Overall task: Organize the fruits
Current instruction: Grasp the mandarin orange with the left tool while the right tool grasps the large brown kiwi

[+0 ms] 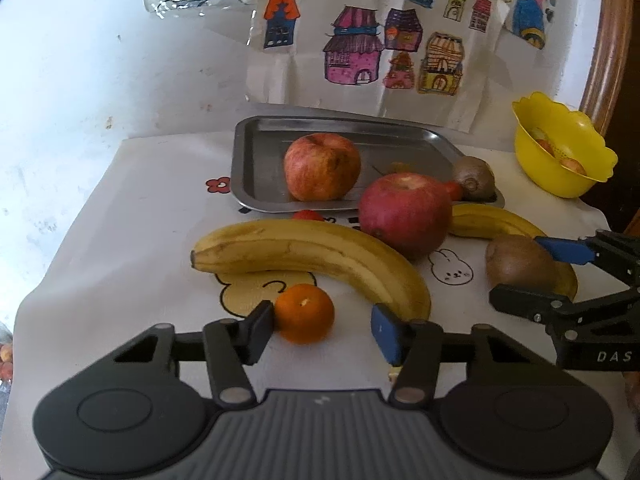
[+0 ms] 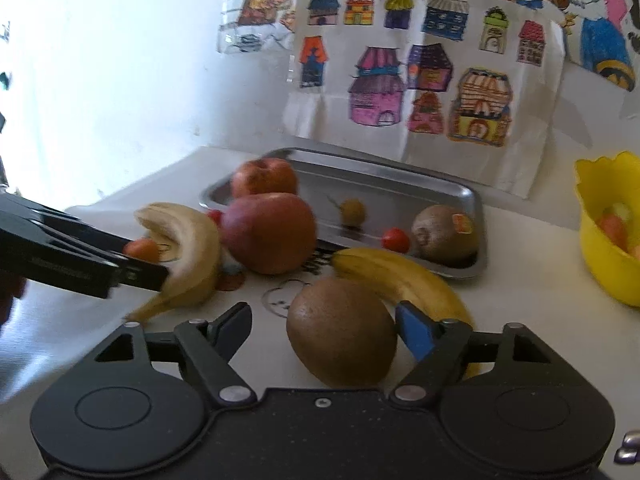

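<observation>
Right gripper (image 2: 324, 330) gapes around kiwi (image 2: 341, 332); left gripper (image 1: 322, 332), wide, flanks orange (image 1: 305, 313)

Home: children's coloured drawings (image 1: 360, 36) taped on wall, cartoon-print tablecloth (image 1: 132, 216).
</observation>
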Motion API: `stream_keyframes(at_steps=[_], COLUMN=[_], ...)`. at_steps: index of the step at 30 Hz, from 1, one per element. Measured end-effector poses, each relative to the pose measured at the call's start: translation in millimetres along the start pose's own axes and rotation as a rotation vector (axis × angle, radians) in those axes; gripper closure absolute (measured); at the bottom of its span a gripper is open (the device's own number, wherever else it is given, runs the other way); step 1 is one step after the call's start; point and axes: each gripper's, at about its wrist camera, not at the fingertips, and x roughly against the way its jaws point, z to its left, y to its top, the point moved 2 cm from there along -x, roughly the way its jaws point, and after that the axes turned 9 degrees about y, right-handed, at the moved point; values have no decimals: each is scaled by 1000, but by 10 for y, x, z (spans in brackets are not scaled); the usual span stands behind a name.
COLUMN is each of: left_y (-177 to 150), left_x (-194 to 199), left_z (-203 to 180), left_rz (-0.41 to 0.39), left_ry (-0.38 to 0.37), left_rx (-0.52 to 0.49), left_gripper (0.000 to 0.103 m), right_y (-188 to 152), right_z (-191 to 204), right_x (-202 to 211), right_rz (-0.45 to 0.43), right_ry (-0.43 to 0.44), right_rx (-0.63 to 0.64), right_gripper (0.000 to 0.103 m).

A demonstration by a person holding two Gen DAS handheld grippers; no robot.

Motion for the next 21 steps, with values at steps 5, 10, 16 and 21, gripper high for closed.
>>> stream_keyframes(at_steps=[5, 10, 16, 21], left_y=[-12, -22, -52, -84], left_x=[1, 15, 71, 123], left_z=[-25, -37, -83, -104], left_rz=[-17, -19, -15, -13], left_ry=[-3, -1, -13, -3], left_rx=[-4, 1, -4, 7], left_gripper=[61, 67, 68, 68], right_y=[-1, -26, -41, -67], right_z=[-8, -46, -37, 9], right_x=[-47, -124, -99, -61], right_rz=[10, 46, 34, 40], right_ry=[-11, 0, -10, 0], right_rx=[-2, -37, -50, -38], right_gripper=[23, 23, 36, 40])
